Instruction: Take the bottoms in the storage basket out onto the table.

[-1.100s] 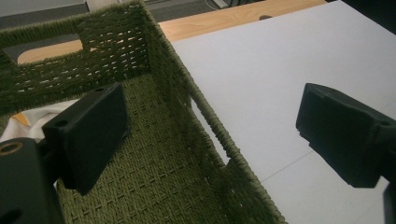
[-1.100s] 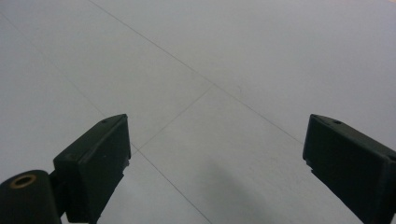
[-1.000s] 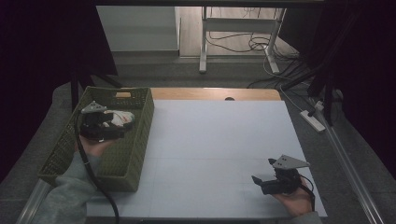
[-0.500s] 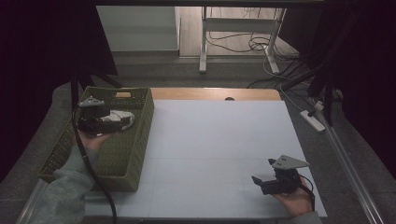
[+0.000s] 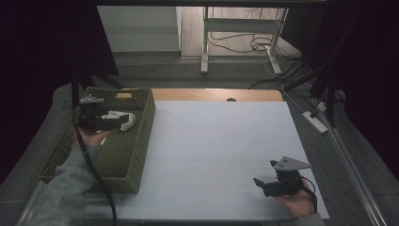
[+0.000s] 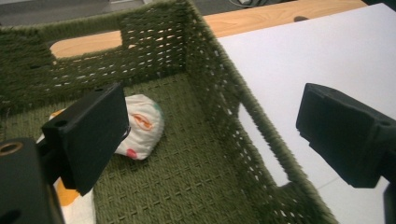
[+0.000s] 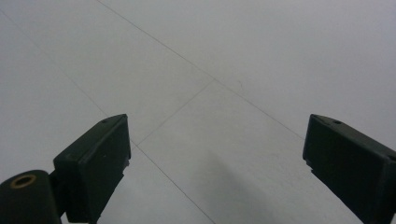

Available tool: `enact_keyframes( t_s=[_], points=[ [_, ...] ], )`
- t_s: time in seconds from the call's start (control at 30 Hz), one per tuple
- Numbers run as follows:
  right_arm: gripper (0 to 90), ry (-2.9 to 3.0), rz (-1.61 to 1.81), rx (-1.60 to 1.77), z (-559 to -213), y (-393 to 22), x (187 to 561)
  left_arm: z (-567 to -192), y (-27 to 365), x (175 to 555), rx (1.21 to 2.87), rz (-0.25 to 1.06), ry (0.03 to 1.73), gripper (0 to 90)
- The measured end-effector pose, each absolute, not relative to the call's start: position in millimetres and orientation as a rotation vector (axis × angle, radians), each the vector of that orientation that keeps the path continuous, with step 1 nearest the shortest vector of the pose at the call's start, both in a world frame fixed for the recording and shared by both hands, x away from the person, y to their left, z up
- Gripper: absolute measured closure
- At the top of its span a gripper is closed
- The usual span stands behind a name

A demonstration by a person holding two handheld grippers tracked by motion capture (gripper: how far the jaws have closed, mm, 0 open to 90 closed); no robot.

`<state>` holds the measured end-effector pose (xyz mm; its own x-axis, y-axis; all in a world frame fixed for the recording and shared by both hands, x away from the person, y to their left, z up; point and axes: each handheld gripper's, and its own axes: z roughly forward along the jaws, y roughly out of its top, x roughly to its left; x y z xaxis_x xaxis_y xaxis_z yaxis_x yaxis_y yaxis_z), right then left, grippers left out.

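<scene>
The left tool (image 5: pixel 123 123) is hovering inside the green woven basket (image 5: pixel 141 136) at the far left of the tabletop (image 5: pixel 221 141), its jaws spread wide and holding nothing. Just beyond them, a small white cloth bundle (image 6: pixel 142 125) with orange and red print is lying on the basket floor toward the far end, close to the far wall; one jaw is partly covering it in the left gripper view. More white and orange fabric (image 6: pixel 74 205) is peeking out at the near left of that view, and whether it belongs to the same bundle cannot be told.

The bundle is looking soft, light and rounded, so it will likely be squashing and sagging rather than slipping or breaking. A pinch across its plump middle, or on a gathered fold on top, seems the safest hold; the woven floor beneath could be snagging a jaw tip.

The right tool (image 5: pixel 259 182) is resting low over the bare white tabletop at the near right, jaws wide apart and empty.
</scene>
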<state>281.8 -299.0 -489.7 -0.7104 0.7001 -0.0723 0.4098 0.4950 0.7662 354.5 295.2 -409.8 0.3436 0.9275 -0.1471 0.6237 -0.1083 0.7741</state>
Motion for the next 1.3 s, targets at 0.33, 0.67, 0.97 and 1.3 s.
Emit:
enact_keyframes(
  t_s=[0.33,0.67,0.97,1.3],
  points=[
    [7.9,2.374,1.059,0.926,-490,-298,282,-411,300,368,1.84,0.492,1.392,8.7],
    [8.0,2.381,1.044,0.925,-492,-298,282,-416,309,387,1.833,0.488,1.448,8.8],
    [8.1,2.38,1.044,0.926,-492,-298,282,-417,320,399,1.811,0.496,1.479,8.9],
    [8.1,2.379,1.031,0.932,-493,-298,282,-420,326,411,1.806,0.5,1.51,8.9]
  ],
)
